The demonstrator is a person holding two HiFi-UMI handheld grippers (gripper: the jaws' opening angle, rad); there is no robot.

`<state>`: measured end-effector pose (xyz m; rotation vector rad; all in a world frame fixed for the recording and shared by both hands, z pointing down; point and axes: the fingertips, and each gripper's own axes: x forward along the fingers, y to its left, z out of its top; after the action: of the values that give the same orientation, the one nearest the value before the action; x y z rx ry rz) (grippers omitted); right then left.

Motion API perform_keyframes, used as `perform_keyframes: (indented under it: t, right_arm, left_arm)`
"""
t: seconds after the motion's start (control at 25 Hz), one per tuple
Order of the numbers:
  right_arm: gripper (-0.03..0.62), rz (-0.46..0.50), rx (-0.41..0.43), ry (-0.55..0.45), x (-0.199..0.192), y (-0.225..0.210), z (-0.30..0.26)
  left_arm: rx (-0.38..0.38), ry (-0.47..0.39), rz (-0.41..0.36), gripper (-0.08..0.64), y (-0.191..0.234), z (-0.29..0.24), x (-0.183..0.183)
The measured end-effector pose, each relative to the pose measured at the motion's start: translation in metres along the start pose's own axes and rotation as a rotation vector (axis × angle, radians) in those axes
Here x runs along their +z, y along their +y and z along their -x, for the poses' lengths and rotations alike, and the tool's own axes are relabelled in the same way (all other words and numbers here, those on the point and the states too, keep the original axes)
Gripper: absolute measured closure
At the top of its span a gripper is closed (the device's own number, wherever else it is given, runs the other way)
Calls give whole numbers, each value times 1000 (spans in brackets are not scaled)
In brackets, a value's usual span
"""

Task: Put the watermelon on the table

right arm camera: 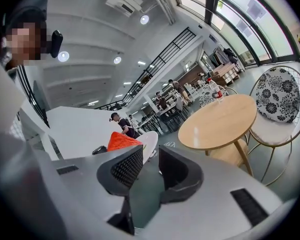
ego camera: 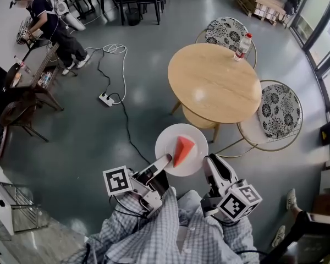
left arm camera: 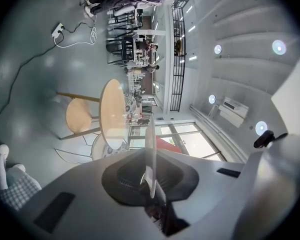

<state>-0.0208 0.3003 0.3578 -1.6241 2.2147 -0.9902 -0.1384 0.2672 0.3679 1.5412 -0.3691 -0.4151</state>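
The watermelon slice (ego camera: 182, 149) lies on a white plate (ego camera: 166, 141) that is held in the air in front of the person, over the grey floor and not yet over the round wooden table (ego camera: 214, 81). In the head view the wedge's long axis runs roughly away from the person, with its narrow tip toward the body and its broad end toward the table.

The left gripper (ego camera: 160, 165) is pinched on the plate's near-left rim. In the left gripper view the plate (left arm camera: 150, 144) stands edge-on between the pads, with the red slice (left arm camera: 168, 145) just beyond it and the table (left arm camera: 112, 115) further ahead. This gripper alone carries the load.

The right gripper (ego camera: 213, 165) sits just beside the plate's near-right rim. Its jaws are spread with nothing between them. In the right gripper view the watermelon (right arm camera: 121, 140) and the plate (right arm camera: 149, 141) lie off to the left of its jaws (right arm camera: 150, 166), and the table (right arm camera: 217, 121) lies ahead and to the right.

The move turns on one relation: the table lies ahead of the plate and a little to the right, with its near edge close to the plate's far rim. Carrying the plate forward while keeping it flat looks like what is called for. The left gripper is the one placed to do that. A plastic bottle (ego camera: 242, 45) stands at the table's far edge, well apart from the landing area.
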Motion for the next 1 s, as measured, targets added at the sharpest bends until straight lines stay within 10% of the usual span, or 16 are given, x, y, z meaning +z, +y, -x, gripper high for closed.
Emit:
perform_keyframes:
  t: [1.0]
  right_arm:
    - [505, 96, 20, 10, 9, -11, -9]
  left_arm:
    - [-7, 8, 21, 531, 7, -22, 4]
